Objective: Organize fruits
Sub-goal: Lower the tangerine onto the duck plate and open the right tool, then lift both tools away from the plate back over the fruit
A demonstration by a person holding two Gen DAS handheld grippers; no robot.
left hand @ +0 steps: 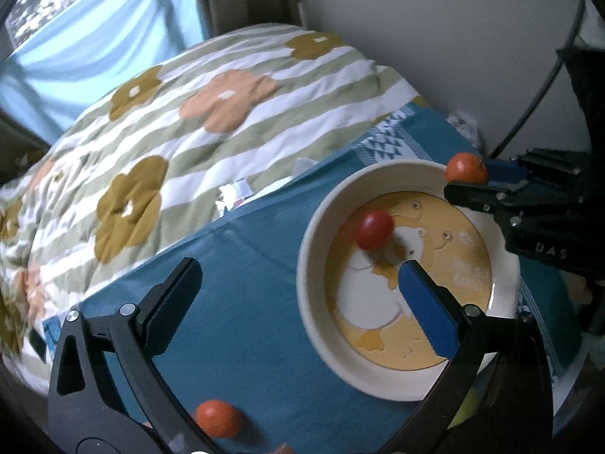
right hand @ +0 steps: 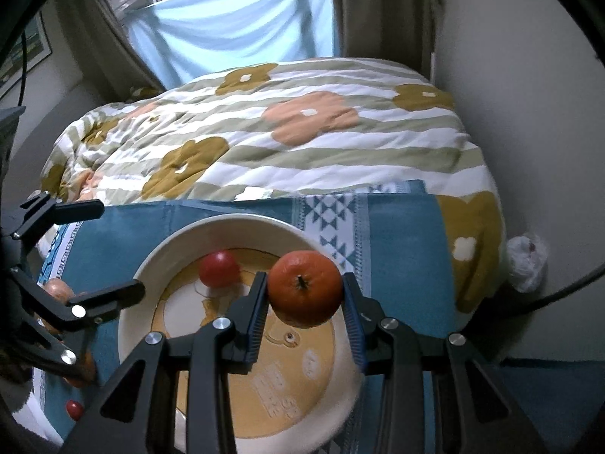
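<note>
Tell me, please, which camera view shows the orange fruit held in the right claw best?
The right wrist view: the round orange fruit sits large and centred between the right claw fingers, stem end facing the camera, above the cream bowl. The left wrist view shows it only small, at the bowl's far rim, partly hidden by the claw.

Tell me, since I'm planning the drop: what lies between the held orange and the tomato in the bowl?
Only the right gripper's left finger and bare bowl floor separate the orange from the tomato, per the right wrist view.

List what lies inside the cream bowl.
Inside the cream bowl, one small red fruit rests on a yellow duck picture. The right tongs and their orange cover part of it.
</note>
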